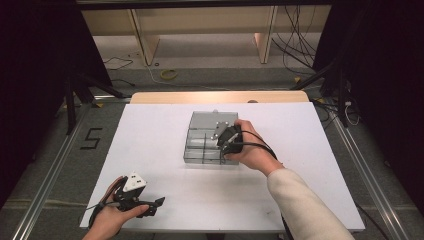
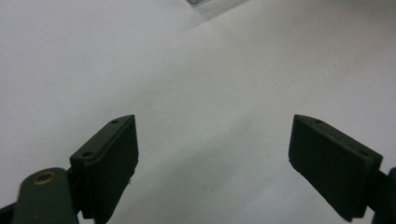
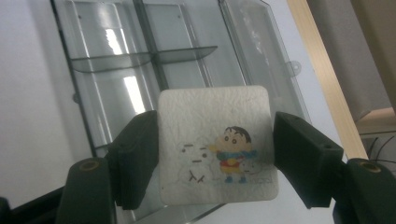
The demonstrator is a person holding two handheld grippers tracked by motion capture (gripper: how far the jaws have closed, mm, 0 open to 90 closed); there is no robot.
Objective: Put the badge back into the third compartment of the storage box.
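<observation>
the right gripper [image 3: 215, 154] grips a small white square pack [image 3: 215, 149] printed with a cartoon child and a snowman, its jaws pressed against the pack's two side edges. the pack hangs just above the clear plastic organizer box [image 3: 140, 60], over the divided compartments. in the high view the right gripper [image 1: 226, 137] sits over the box's [image 1: 197, 150] right half. the left gripper [image 2: 212, 158] rests well apart from the box, toward the table's near left corner, jaws spread wide and empty above the white table [image 2: 93, 56].
</observation>
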